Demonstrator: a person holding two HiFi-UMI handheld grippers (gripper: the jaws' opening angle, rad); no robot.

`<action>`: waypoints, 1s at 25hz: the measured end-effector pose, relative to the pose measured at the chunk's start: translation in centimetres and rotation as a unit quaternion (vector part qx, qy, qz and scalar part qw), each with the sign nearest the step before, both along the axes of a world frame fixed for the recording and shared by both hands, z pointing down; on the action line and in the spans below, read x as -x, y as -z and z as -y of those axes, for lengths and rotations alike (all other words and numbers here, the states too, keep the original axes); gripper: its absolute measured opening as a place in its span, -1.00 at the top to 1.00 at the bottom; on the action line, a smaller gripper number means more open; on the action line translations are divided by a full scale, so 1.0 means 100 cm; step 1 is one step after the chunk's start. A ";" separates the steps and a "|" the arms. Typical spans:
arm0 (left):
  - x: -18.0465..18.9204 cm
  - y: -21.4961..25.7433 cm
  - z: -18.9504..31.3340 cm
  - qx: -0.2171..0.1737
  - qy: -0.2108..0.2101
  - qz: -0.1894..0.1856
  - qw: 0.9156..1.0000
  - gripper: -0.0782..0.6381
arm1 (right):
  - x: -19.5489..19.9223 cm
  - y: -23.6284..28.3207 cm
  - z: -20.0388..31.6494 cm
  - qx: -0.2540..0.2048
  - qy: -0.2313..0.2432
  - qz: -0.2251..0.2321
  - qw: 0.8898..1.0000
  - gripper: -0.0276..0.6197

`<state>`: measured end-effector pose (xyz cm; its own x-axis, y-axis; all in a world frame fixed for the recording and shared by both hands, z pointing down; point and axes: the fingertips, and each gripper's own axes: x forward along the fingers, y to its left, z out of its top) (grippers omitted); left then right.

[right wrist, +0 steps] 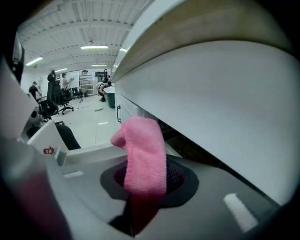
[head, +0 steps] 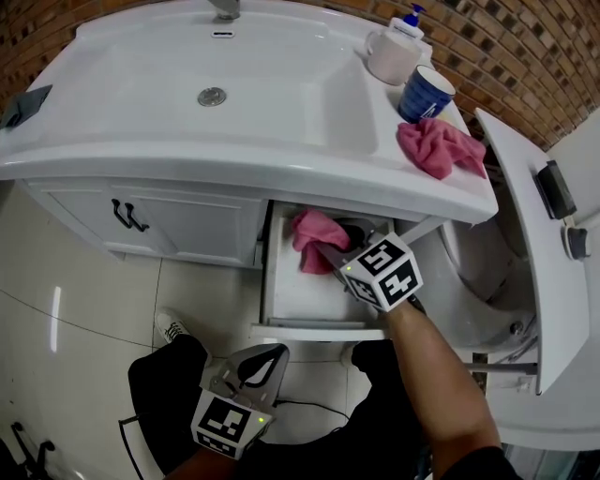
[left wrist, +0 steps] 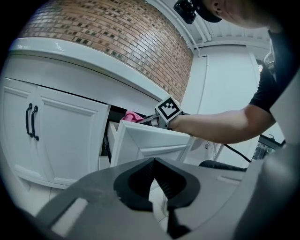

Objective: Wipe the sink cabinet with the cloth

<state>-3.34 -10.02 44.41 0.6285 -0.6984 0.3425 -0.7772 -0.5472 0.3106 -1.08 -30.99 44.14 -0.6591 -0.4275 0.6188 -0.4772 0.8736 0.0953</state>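
Observation:
The white sink cabinet (head: 169, 220) has its drawer (head: 286, 300) pulled out under the counter. My right gripper (head: 330, 253) reaches into the drawer, shut on a pink cloth (head: 314, 239). In the right gripper view the cloth (right wrist: 143, 150) stands up from between the closed jaws, just below the counter's underside. My left gripper (head: 270, 354) hangs low in front of the drawer, apart from it, shut with nothing in it. From the left gripper view the drawer front (left wrist: 150, 143) and the pink cloth (left wrist: 132, 116) show beyond the closed tips (left wrist: 153, 160).
A second pink cloth (head: 441, 145) lies on the counter's right end beside a blue mug (head: 424, 92), a white mug (head: 389, 54) and a soap dispenser (head: 408, 21). Black-handled cabinet doors (head: 129, 217) are shut at left. A toilet (head: 487, 272) stands right of the drawer.

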 end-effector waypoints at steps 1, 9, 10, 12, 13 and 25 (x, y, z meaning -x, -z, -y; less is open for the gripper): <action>-0.001 -0.001 0.000 0.003 0.000 -0.002 1.000 0.77 | -0.006 0.000 0.002 0.000 -0.006 -0.002 1.000 0.63; -0.004 -0.003 0.000 0.012 0.001 -0.006 1.000 0.77 | -0.060 0.004 0.013 -0.005 -0.051 -0.024 0.998 0.63; -0.005 -0.004 -0.001 0.012 0.000 -0.005 1.000 0.77 | -0.066 0.004 0.014 -0.005 -0.055 -0.027 0.998 0.63; -0.005 -0.005 -0.002 0.013 0.000 -0.003 1.000 0.77 | -0.077 0.006 0.016 -0.006 -0.064 -0.031 0.997 0.63; -0.006 -0.005 -0.002 0.013 0.000 -0.002 1.000 0.77 | -0.082 0.006 0.017 -0.006 -0.069 -0.032 0.997 0.63; -0.009 -0.004 -0.003 0.012 -0.003 -0.006 1.000 0.77 | -0.125 0.008 0.021 -0.013 -0.097 -0.060 0.993 0.63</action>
